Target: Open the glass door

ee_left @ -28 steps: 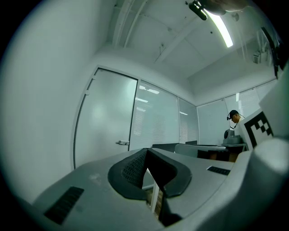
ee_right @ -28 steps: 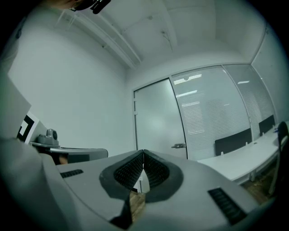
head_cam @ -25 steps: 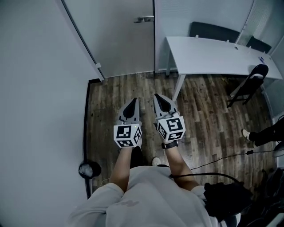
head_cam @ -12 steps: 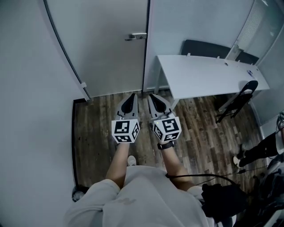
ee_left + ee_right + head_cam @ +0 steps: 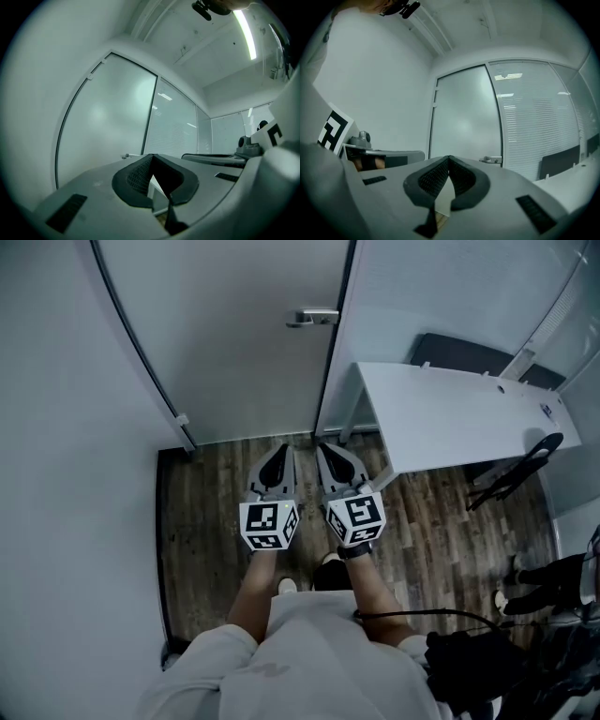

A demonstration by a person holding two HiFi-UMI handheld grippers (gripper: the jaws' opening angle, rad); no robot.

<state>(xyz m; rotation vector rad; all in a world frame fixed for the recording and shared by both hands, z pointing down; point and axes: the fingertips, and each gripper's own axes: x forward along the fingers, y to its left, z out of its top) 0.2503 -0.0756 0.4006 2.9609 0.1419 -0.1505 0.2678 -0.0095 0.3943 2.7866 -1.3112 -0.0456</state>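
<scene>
2 pressed-together claws: left gripper (image 5: 277, 454), right gripper (image 5: 330, 452); glass door (image 5: 244, 352) ahead, desk (image 5: 450, 413) beside.

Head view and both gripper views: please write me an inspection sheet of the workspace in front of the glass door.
Surface: wood-plank floor, dark boards.
Job's things: frosted glass door looks closed; nothing touches its handle.
Clutter: nothing seen near the door.
Grippers: left gripper and right gripper side by side, jaws together, both empty, short of the door.
Cables: black cable over the floor at the person's right.
Surroundings: white table and black chair right of the door; another person's legs at the right edge.
</scene>
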